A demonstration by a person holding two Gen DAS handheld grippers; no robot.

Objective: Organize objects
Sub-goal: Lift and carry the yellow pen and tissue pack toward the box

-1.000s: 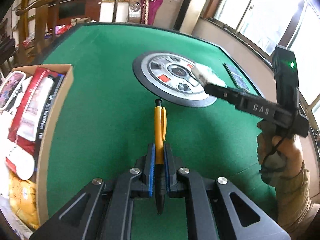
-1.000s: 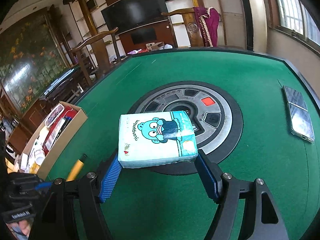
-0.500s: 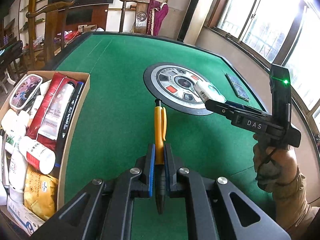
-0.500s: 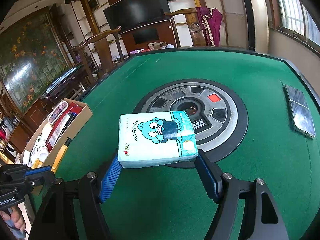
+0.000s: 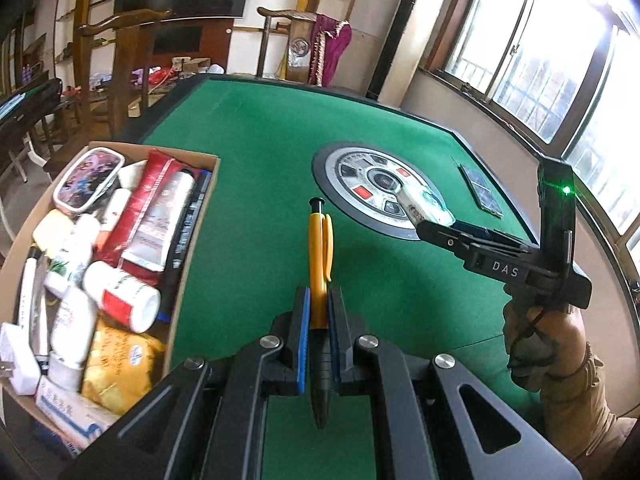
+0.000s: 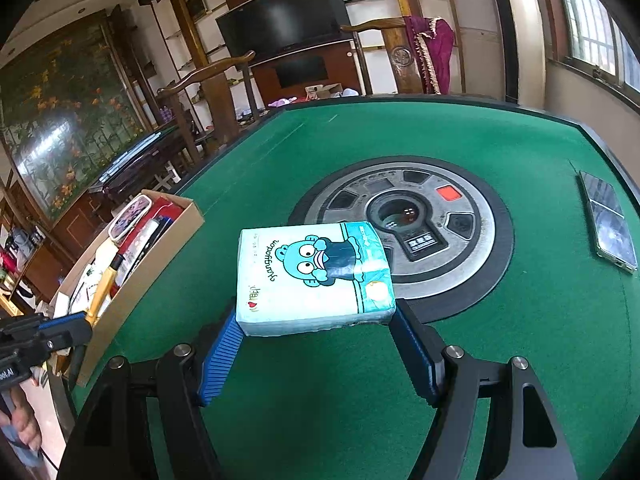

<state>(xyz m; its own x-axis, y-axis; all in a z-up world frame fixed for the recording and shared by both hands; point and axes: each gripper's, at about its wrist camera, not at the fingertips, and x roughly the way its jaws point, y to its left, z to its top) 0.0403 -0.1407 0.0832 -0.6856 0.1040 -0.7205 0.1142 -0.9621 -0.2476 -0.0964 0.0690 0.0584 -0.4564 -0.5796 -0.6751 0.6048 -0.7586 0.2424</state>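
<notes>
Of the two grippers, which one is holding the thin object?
The left gripper: its jaws are shut on a slim orange plastic pen, while the right gripper holds a wide cartoon-printed tissue pack.

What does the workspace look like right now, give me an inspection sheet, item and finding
Surface: green felt table with a round hub at its centre.
Job's things: orange pen in the left gripper; tissue pack in the right gripper; cardboard box at the table's left edge, crowded with tubes and bottles.
Clutter: phone lying flat near the table's right edge.
Grippers: left shut on the pen; right clamped on the tissue pack's sides, pack off the felt.
Cables: thin cord by the right hand.
Surroundings: wooden chairs, a dark TV, windows on the right.
</notes>
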